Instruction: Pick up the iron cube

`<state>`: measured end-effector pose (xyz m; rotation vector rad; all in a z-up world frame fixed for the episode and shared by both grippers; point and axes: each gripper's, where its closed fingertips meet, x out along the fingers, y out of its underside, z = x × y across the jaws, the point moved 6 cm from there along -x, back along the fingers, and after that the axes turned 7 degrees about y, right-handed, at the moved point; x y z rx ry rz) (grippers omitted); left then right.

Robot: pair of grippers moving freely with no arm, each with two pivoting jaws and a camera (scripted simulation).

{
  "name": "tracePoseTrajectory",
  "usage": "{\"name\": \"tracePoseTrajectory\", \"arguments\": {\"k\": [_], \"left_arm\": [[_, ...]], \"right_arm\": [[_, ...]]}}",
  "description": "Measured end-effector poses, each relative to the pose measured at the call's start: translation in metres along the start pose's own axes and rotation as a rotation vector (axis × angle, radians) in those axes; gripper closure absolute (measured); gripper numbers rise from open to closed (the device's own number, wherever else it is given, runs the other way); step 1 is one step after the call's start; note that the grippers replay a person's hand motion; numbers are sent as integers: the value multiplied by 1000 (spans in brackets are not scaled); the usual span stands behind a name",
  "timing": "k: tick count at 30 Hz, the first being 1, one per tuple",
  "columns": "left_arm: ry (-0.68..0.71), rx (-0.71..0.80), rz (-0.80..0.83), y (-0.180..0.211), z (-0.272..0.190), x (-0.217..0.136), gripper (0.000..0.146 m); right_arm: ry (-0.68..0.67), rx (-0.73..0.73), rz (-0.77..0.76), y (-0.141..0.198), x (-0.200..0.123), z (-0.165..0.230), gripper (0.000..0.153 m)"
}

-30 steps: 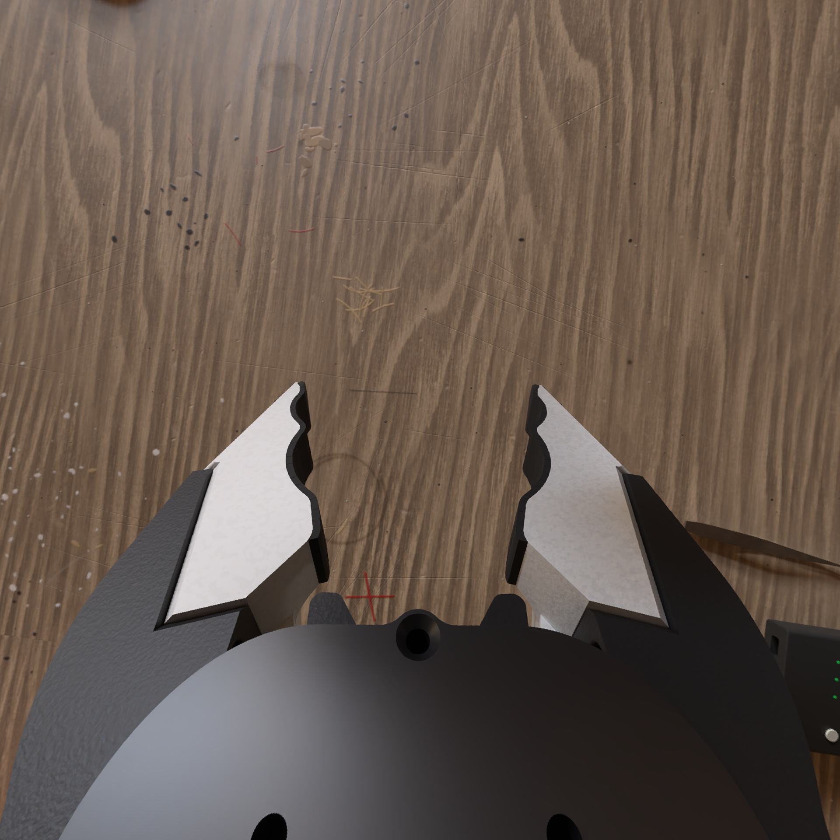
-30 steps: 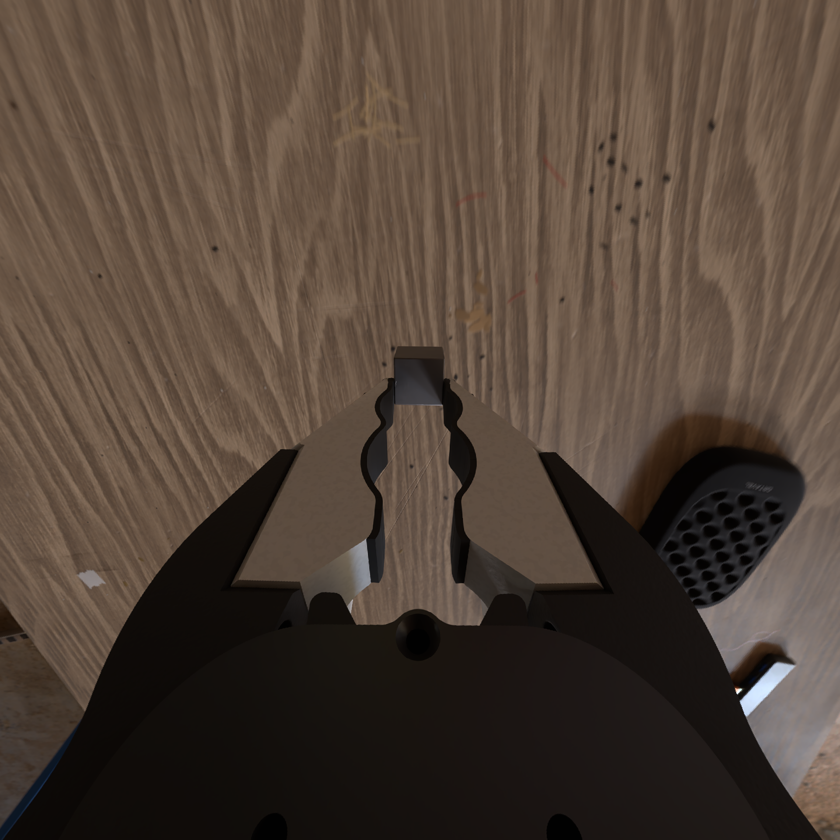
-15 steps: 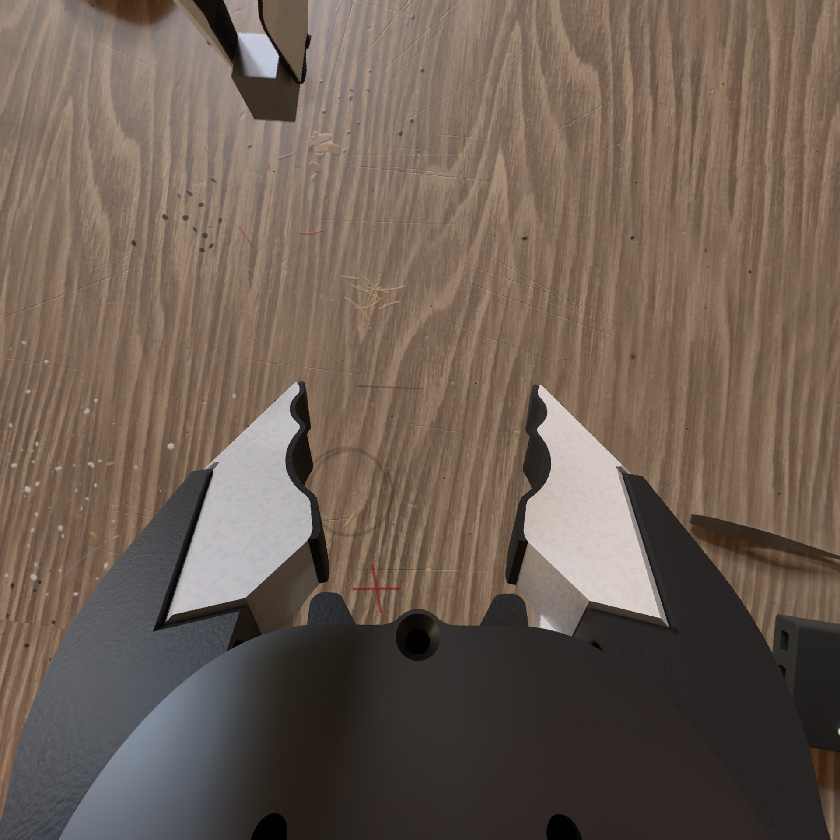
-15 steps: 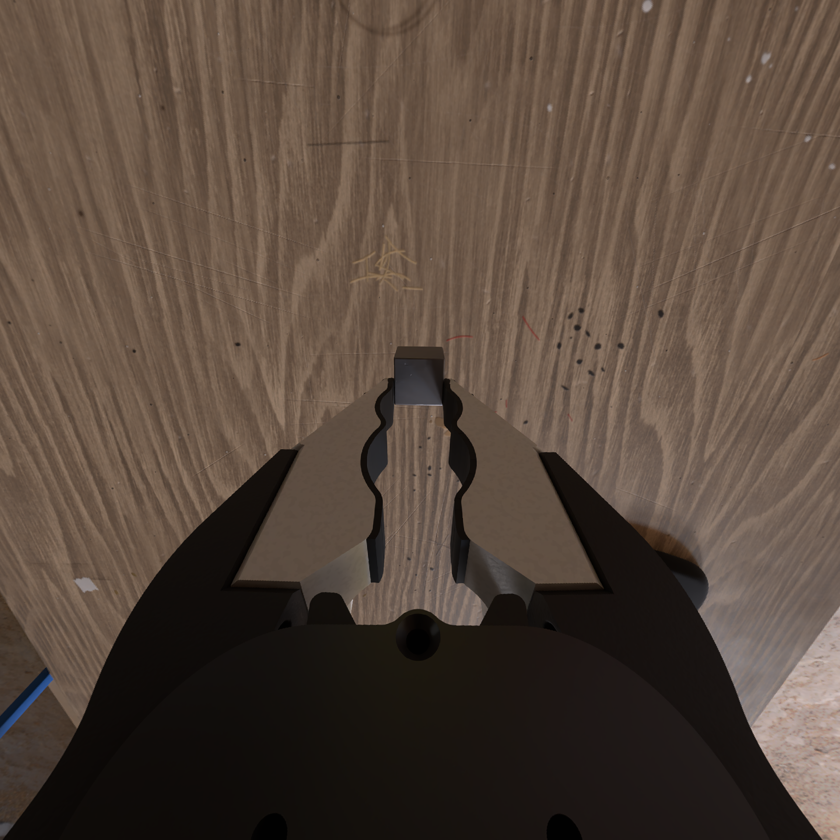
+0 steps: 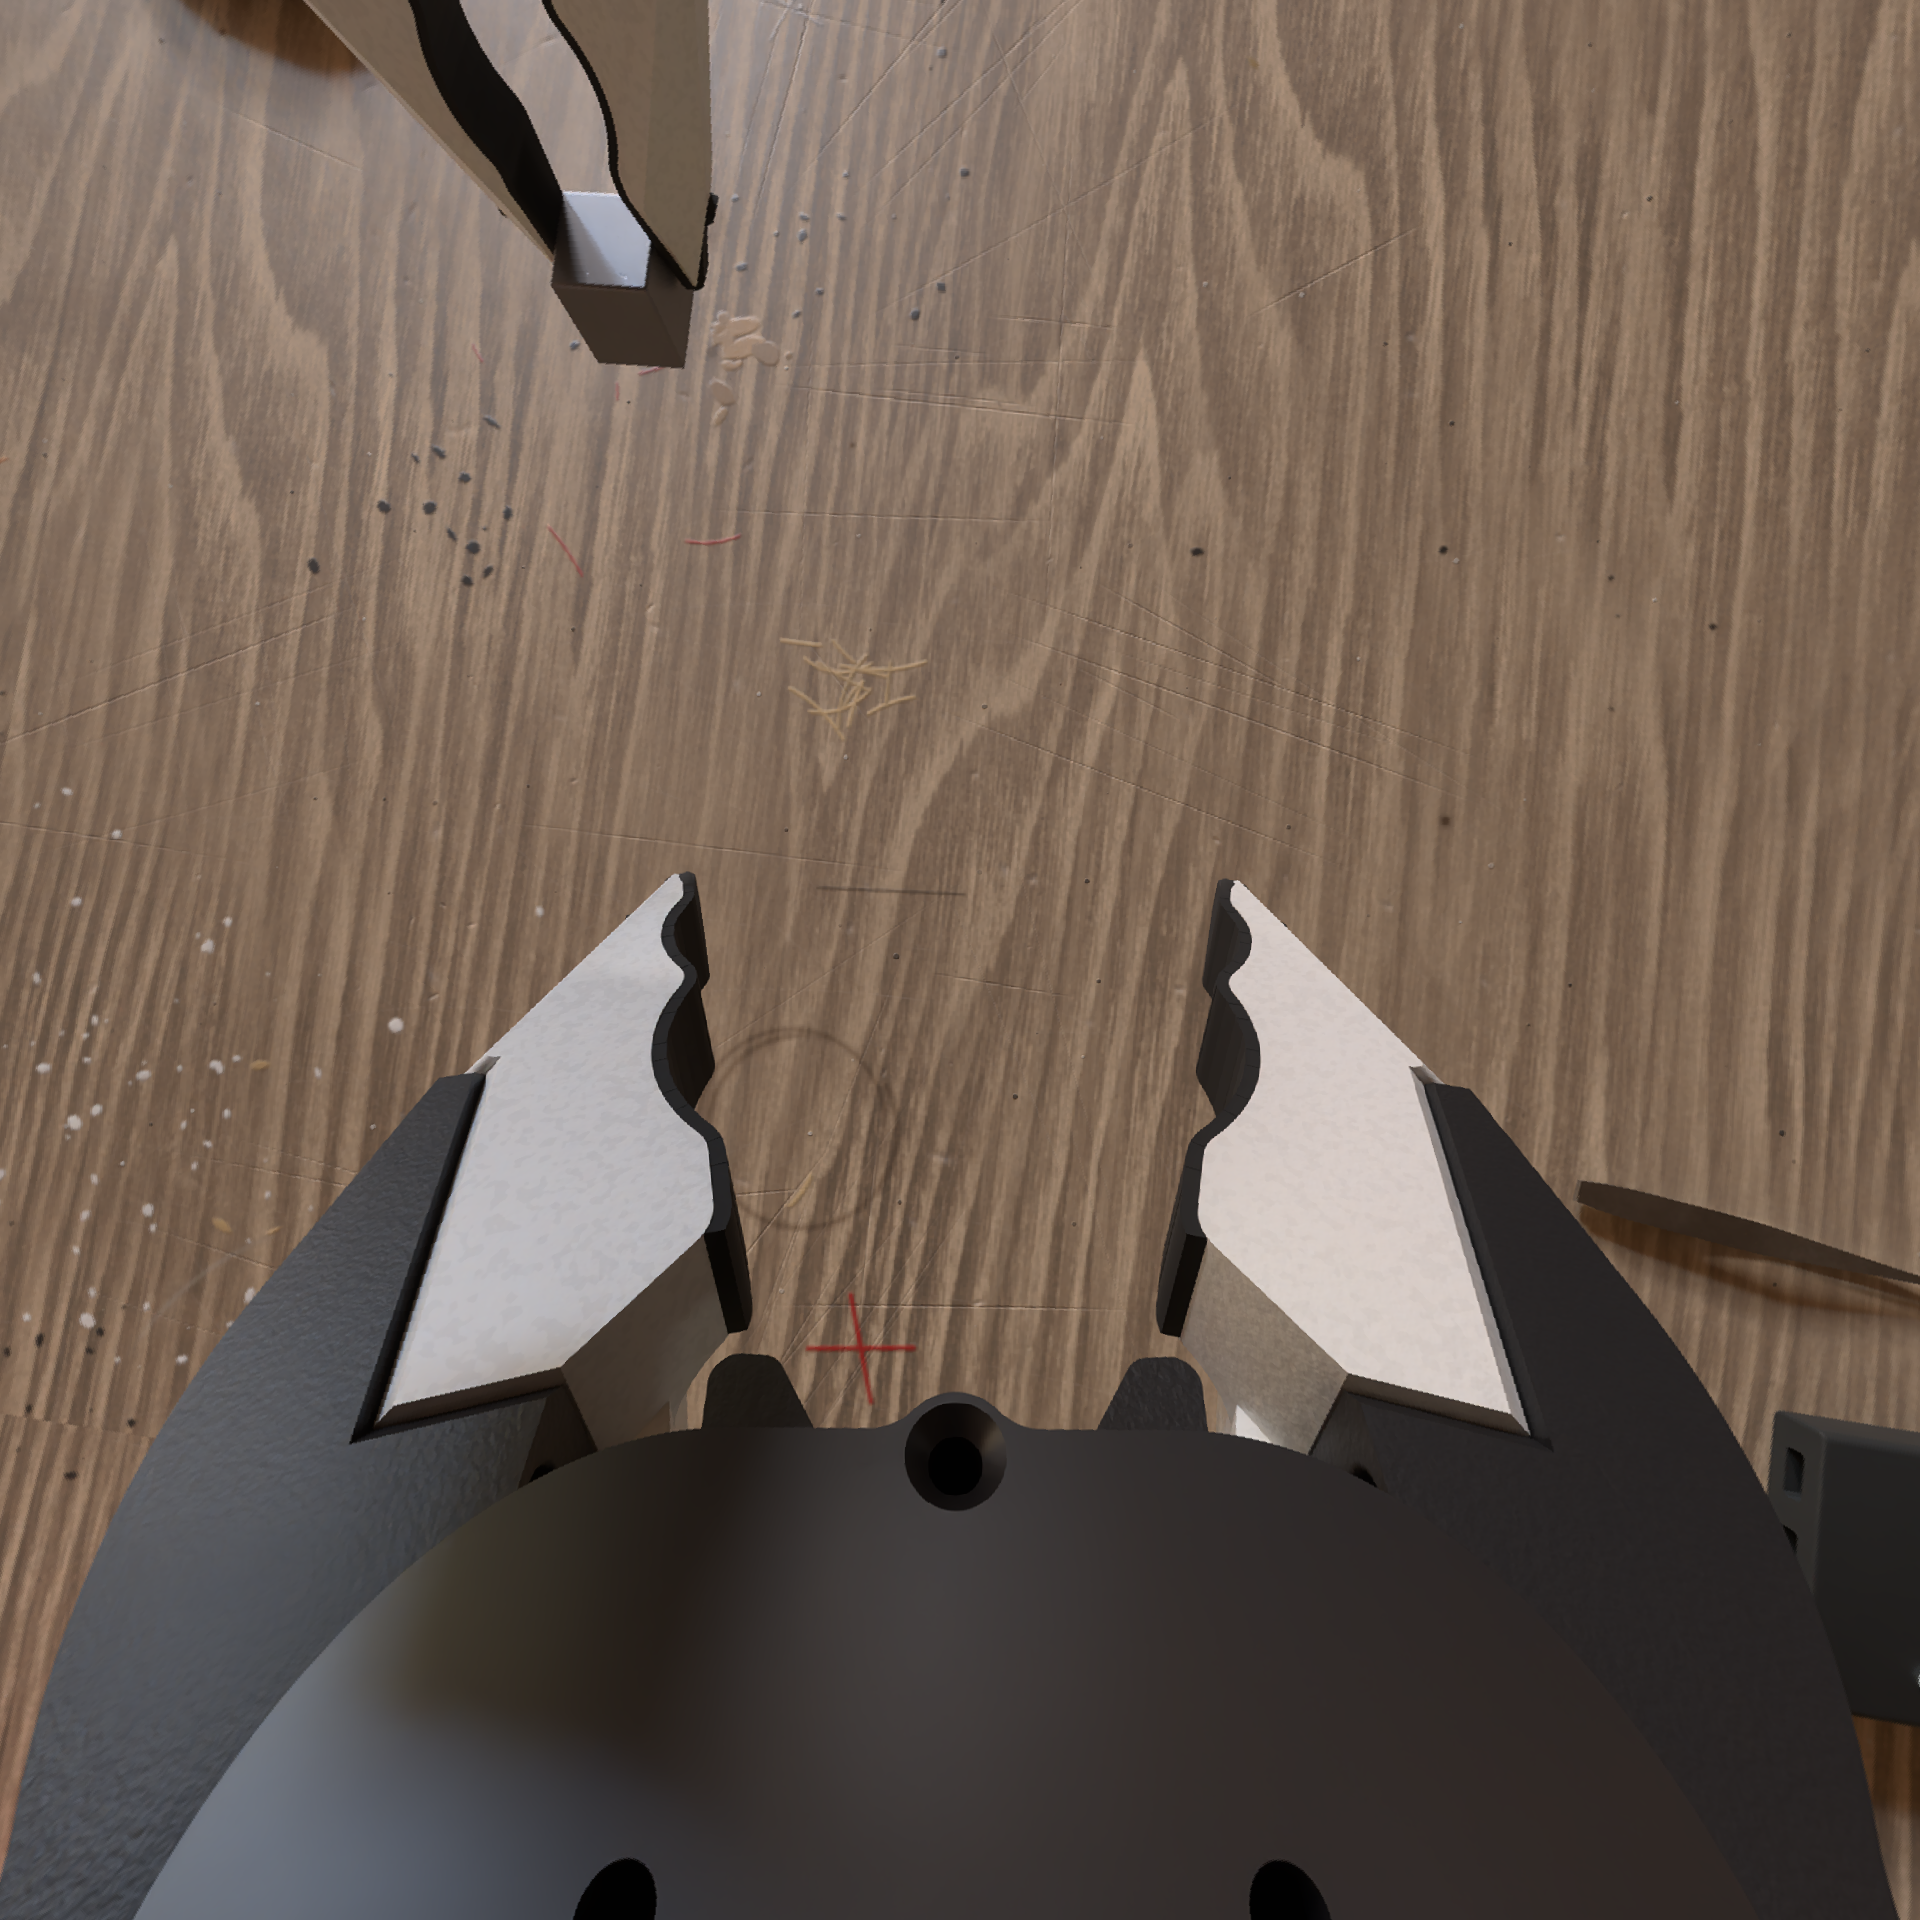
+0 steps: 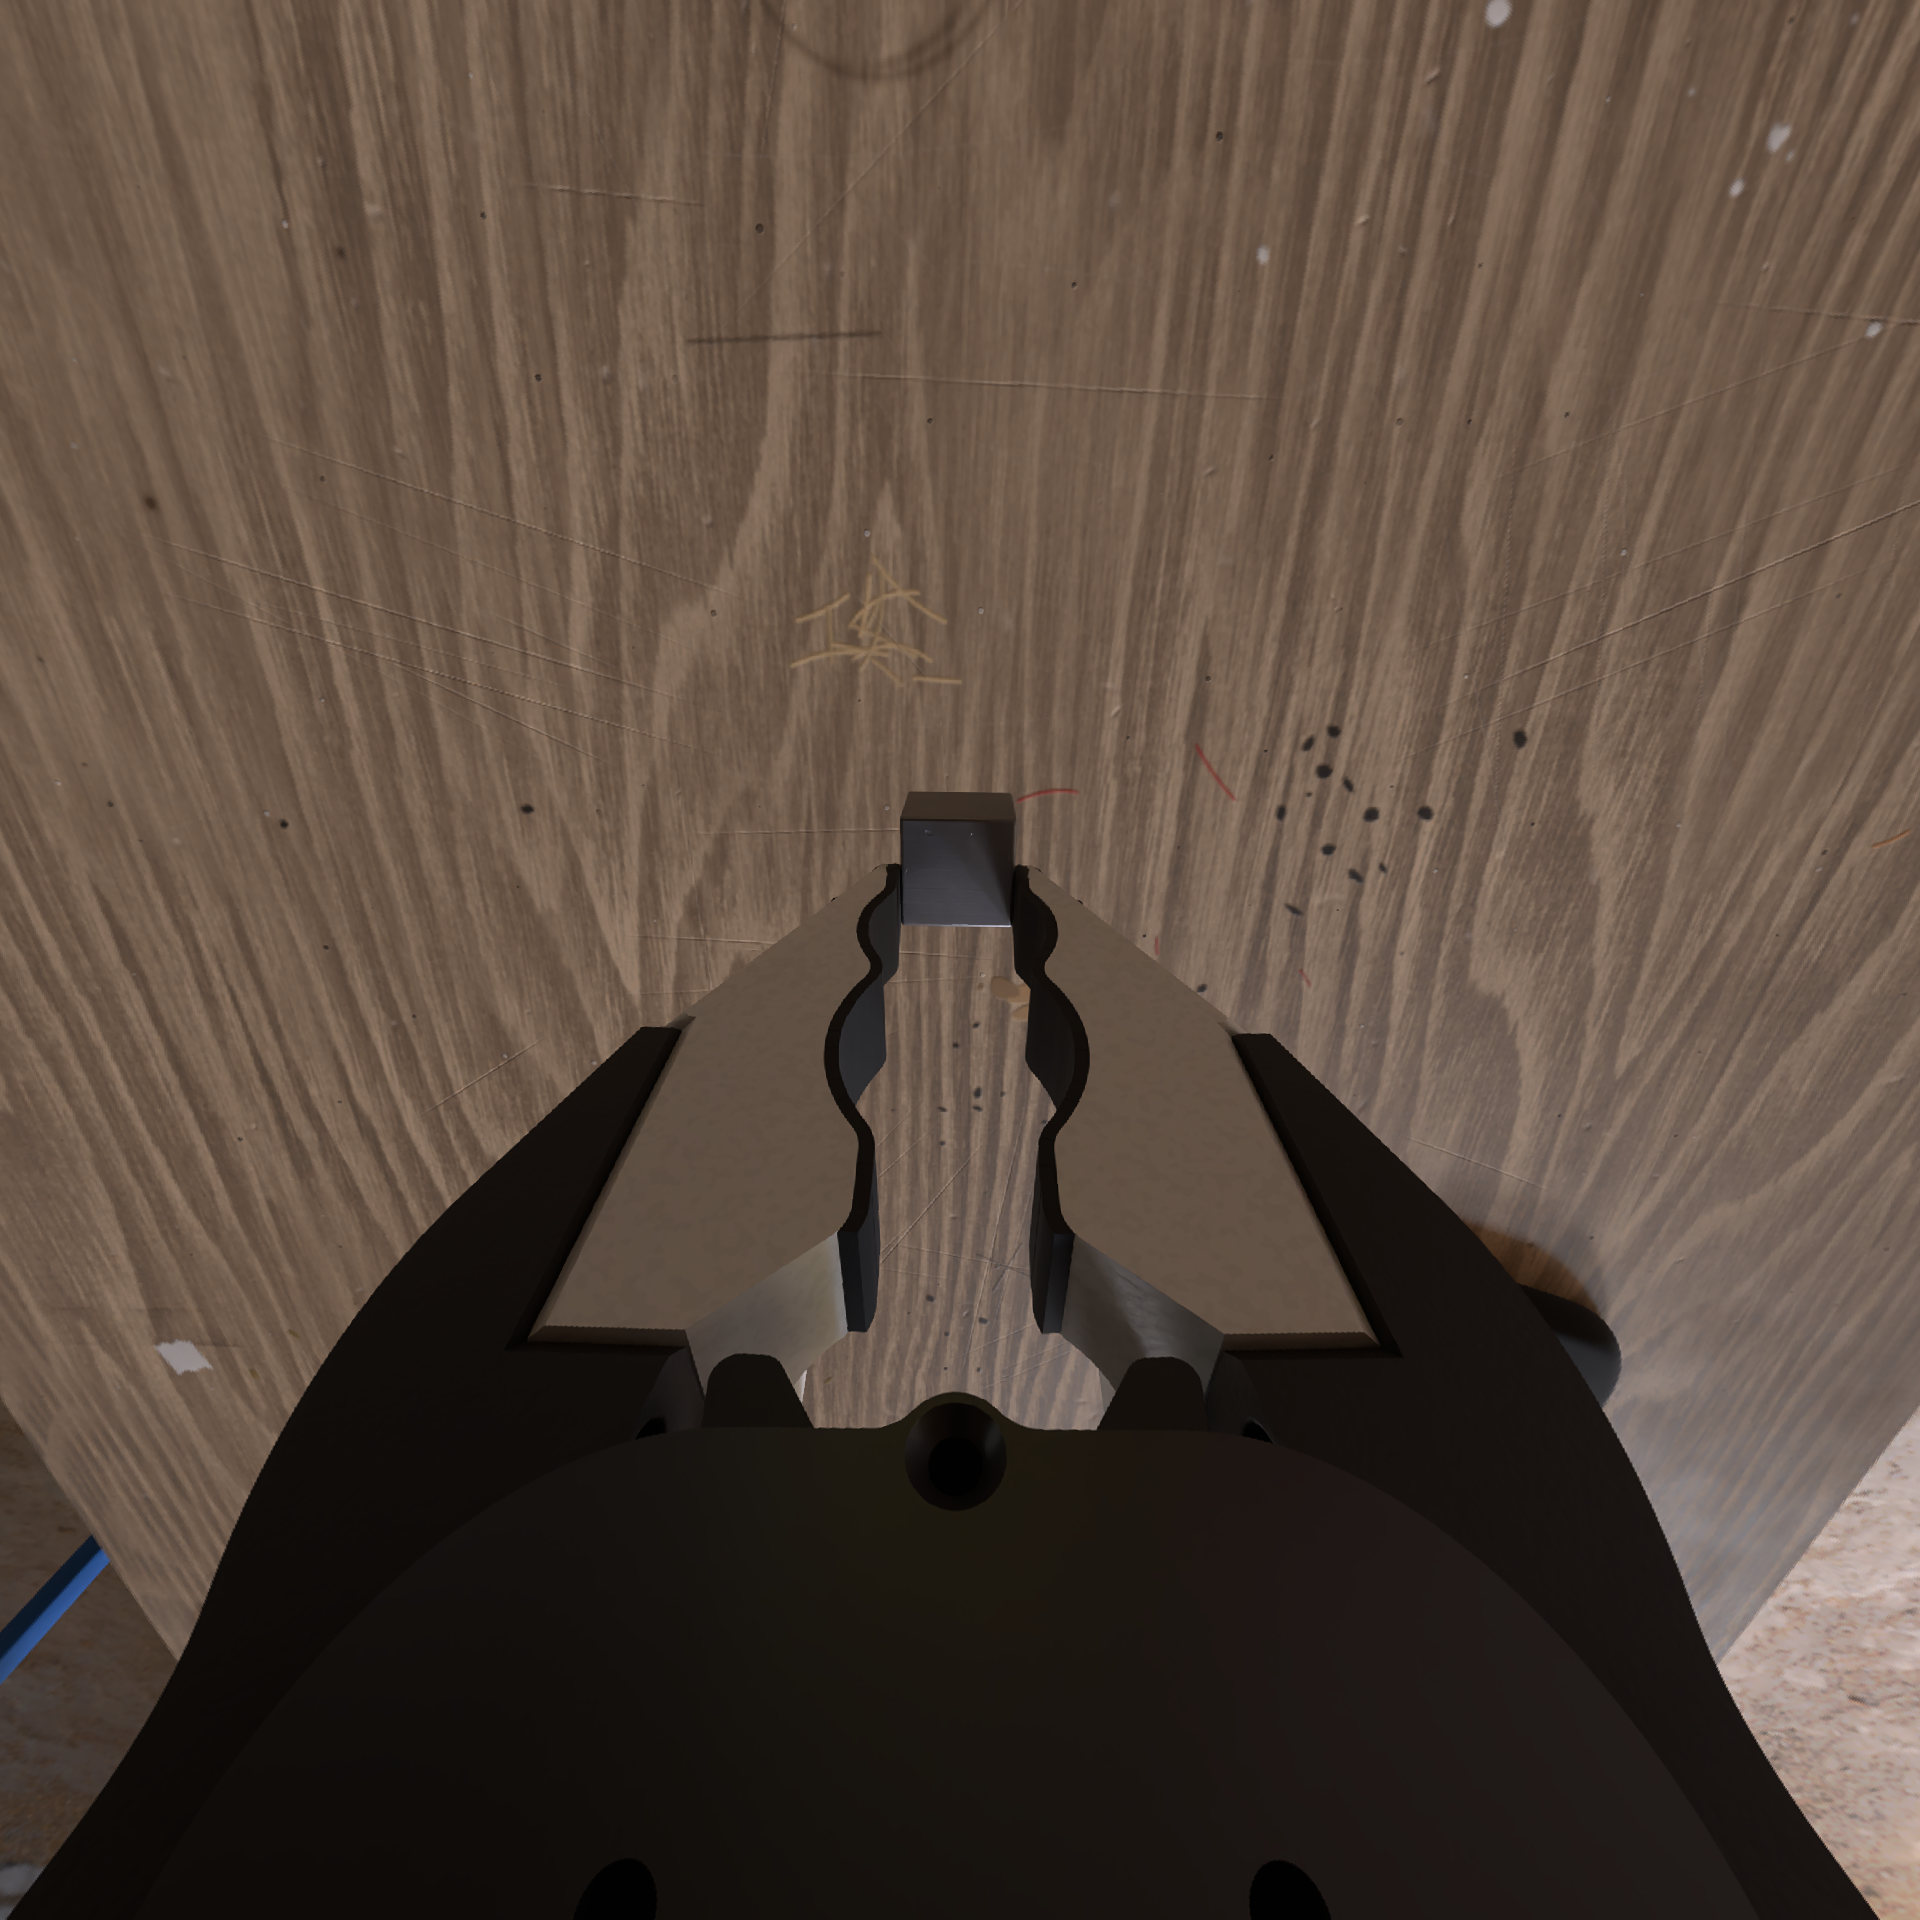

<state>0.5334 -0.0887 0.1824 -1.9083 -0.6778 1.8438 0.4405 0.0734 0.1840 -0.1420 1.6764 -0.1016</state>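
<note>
Right wrist view shows your right gripper (image 6: 957,883) clamped on the iron cube (image 6: 956,860), which sits at the very tips of the two fingers, well above the wooden table (image 6: 416,520). From the left wrist view the same cube (image 5: 621,296) hangs clear of the boards, its lower half sticking out below the fingertips. That is a shallow hold, as I judge it, and iron is heavy for its size, so keep the squeeze firm and do not ease off. Lift straight and slowly; any sudden tilt or jerk could let the block pivot or slip out between the pads. Keep the fingers pointing down as they are.

Your left gripper (image 5: 956,914) is spread wide with nothing between its fingers, low over the table near a red cross mark (image 5: 860,1349). Leave it where it is, well apart from the cube, so that it cannot knock the load.

A dark flat object (image 5: 1745,1236) lies at the right edge; I cannot tell what it is.
</note>
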Motion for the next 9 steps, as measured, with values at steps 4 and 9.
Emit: {"name": "tracePoseTrajectory", "arguments": {"k": [4,9], "left_arm": [[4,1,5,0,0,2,49],[11,1,14,-1,0,5,49]], "right_arm": [[-1,1,4,1,2,1,132],[9,-5,6,1,4,0,132]]}}
